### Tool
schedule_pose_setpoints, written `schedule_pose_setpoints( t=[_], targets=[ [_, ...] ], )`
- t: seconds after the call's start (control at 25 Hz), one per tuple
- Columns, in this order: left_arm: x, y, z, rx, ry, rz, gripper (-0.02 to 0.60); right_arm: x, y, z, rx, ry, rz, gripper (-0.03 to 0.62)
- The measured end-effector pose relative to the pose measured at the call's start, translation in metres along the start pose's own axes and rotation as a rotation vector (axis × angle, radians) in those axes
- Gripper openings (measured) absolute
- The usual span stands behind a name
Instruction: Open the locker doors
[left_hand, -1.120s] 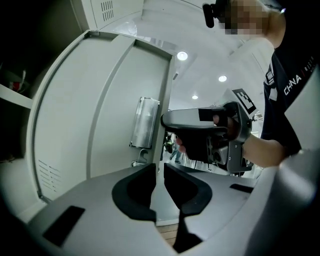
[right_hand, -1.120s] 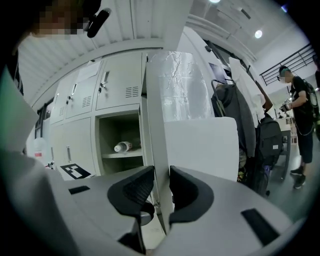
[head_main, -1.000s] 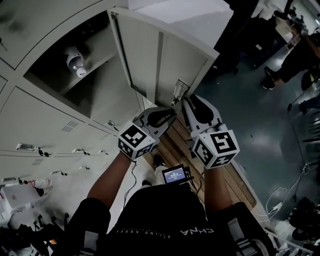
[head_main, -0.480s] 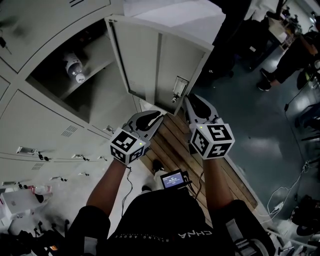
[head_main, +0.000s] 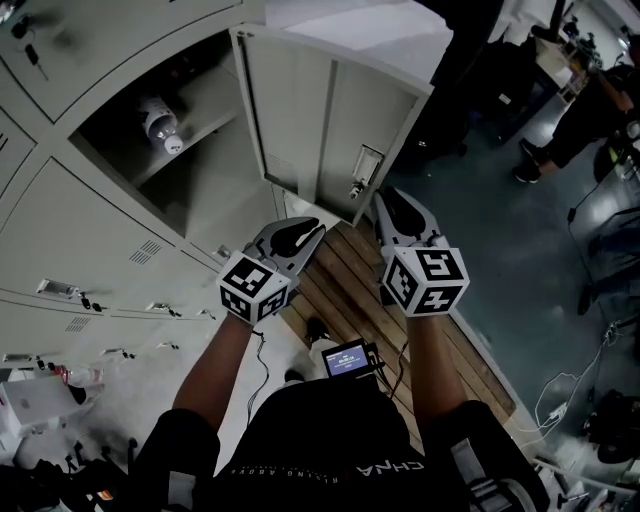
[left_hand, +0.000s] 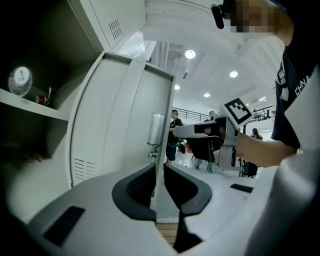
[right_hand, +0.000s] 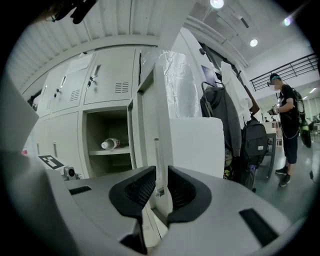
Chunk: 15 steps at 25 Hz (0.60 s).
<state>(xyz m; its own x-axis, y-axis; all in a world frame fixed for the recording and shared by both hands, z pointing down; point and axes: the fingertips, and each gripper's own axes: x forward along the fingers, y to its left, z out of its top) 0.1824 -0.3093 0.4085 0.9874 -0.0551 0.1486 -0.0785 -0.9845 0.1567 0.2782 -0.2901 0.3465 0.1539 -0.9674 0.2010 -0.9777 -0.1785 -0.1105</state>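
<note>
The grey locker door (head_main: 300, 120) stands swung open, its inner face and latch (head_main: 365, 172) towards me. The compartment behind it (head_main: 190, 160) holds a white bottle (head_main: 160, 122) lying on a shelf. My left gripper (head_main: 305, 228) hovers below the door's lower edge, jaws a narrow gap apart with nothing between them (left_hand: 159, 172). My right gripper (head_main: 385, 195) hangs just right of the latch without touching it. Its jaws are also slightly parted and hold nothing (right_hand: 161, 175); the door's edge (right_hand: 159, 150) shows beyond the gap.
Closed locker doors (head_main: 90, 230) with small handles fill the left. A wooden board (head_main: 350, 290) lies on the floor below the door. A coat and backpack (right_hand: 255, 145) hang right of the lockers. People (head_main: 590, 110) stand far right; cables (head_main: 560, 400) trail on the floor.
Both grippers have drawn a little back from the door's latch and spread slightly apart. The open door now sits a bit further right in view.
</note>
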Motion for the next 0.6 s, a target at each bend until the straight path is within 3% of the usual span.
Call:
schedule_pose_setpoints(
  t=[0.28, 0.6],
  targets=[
    [-0.02, -0.002, 0.002, -0.001, -0.022, 0.016, 0.064, -0.012, 0.027, -0.007, -0.023, 0.011, 0.057, 0.042],
    [-0.07, 0.008, -0.009, -0.015, -0.047, 0.094, 0.026, -0.019, 0.081, -0.025, -0.061, 0.034, 0.16, 0.037]
  ],
)
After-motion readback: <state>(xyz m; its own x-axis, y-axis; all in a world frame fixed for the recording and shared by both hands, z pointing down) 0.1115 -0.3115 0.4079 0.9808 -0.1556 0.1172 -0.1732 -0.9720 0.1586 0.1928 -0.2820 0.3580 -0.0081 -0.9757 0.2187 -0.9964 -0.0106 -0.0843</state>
